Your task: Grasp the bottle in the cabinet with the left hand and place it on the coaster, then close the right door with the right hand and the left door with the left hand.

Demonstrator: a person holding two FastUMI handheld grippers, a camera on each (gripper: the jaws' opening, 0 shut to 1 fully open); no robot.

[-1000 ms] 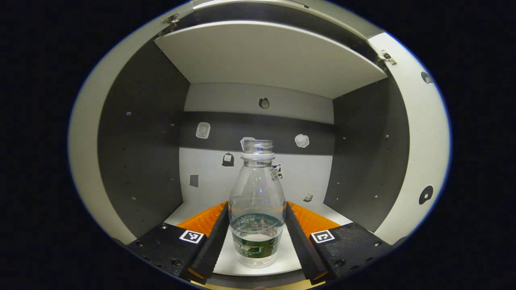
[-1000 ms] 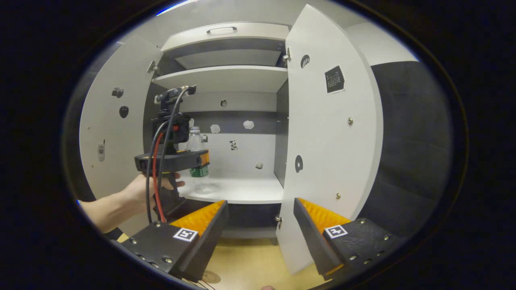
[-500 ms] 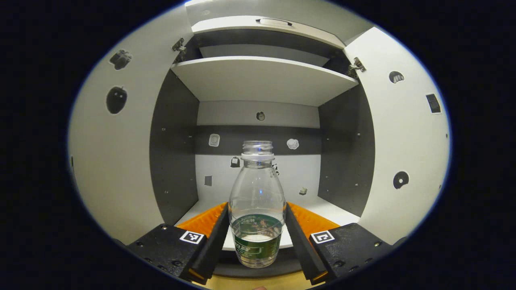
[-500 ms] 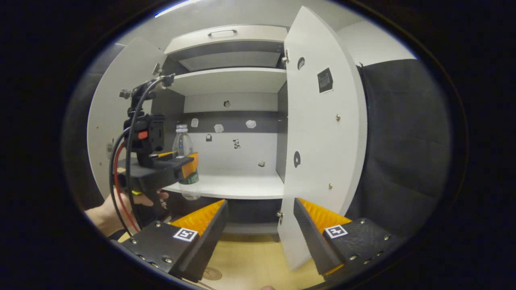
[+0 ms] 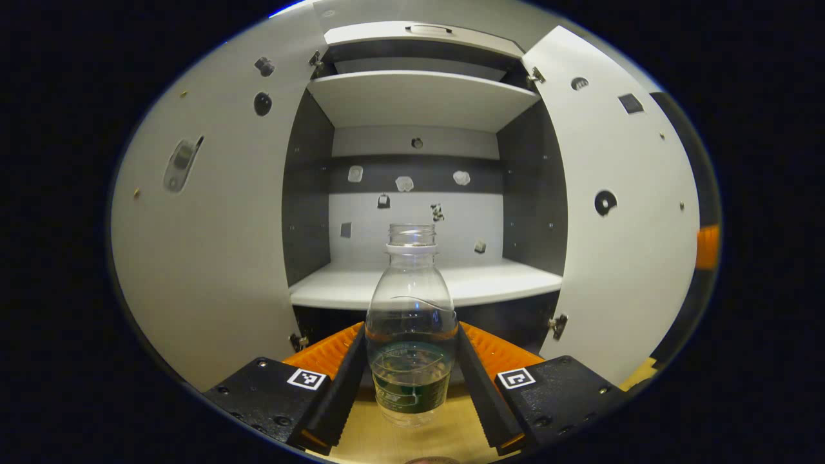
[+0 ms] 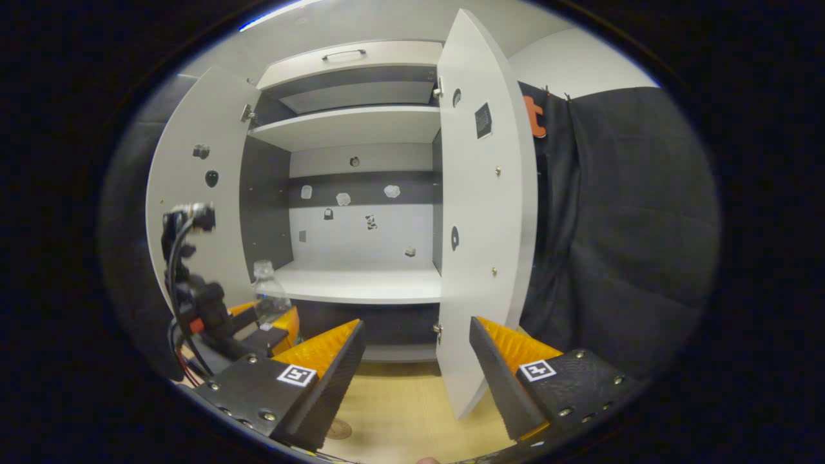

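Clear glossy plastic bottle (image 5: 411, 303); matt smooth cabinet doors (image 5: 213, 245).

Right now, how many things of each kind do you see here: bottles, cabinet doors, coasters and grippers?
Bottles: 1, the bottle, held in the left gripper.
Cabinet doors: 2, the left door and the right door, both open.
Coasters: 1, the coaster on the wooden surface.
Grippers: 2, the left gripper and the right gripper, which is open.
Total: 6
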